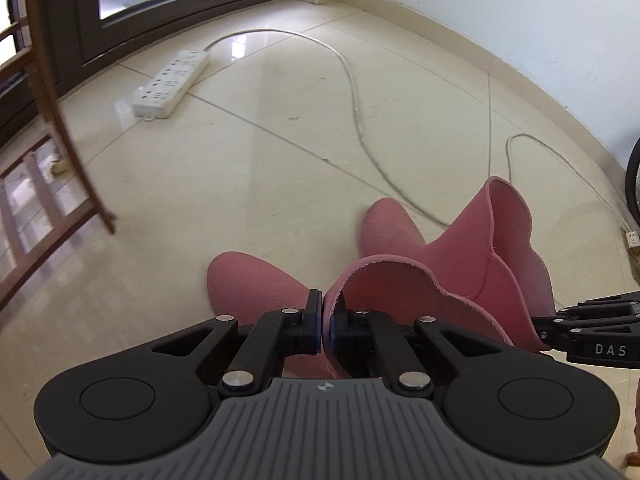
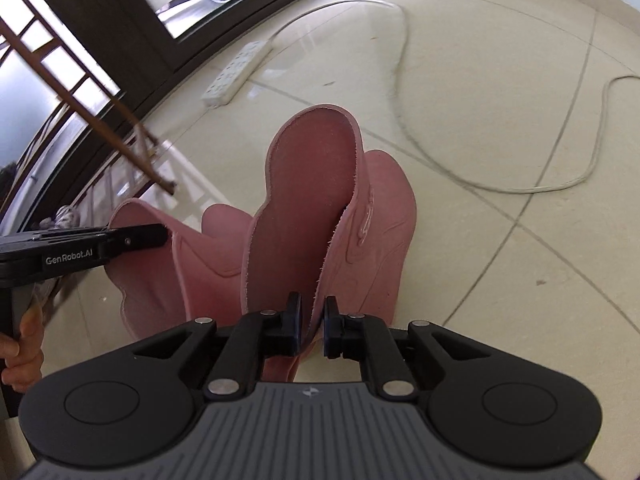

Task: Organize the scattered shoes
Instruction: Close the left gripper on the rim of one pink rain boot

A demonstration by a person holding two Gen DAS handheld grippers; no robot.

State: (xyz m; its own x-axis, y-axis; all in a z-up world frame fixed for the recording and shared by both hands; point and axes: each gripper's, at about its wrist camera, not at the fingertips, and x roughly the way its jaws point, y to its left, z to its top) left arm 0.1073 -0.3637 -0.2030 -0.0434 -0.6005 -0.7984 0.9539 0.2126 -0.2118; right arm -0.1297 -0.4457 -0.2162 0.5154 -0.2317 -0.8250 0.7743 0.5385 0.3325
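Boots stand side by side on the floor [image 1: 280, 128], toes pointing away from both grippers. Left gripper [image 1: 326, 328] pinches the left boot [image 1: 384, 292] by its cuff; right gripper [image 2: 312, 330] pinches the right boot [image 2: 320, 184] likewise.

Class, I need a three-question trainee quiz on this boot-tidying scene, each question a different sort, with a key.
1. True or false: each gripper pinches the rim of a pink boot.
2. What white item lies on the floor near the window frame? A) power strip B) slipper C) towel
3. Fill in: the boots are coloured ____.

Key:
1. True: left gripper on left boot, right gripper on right boot.
2. A, the power strip.
3. Pink.
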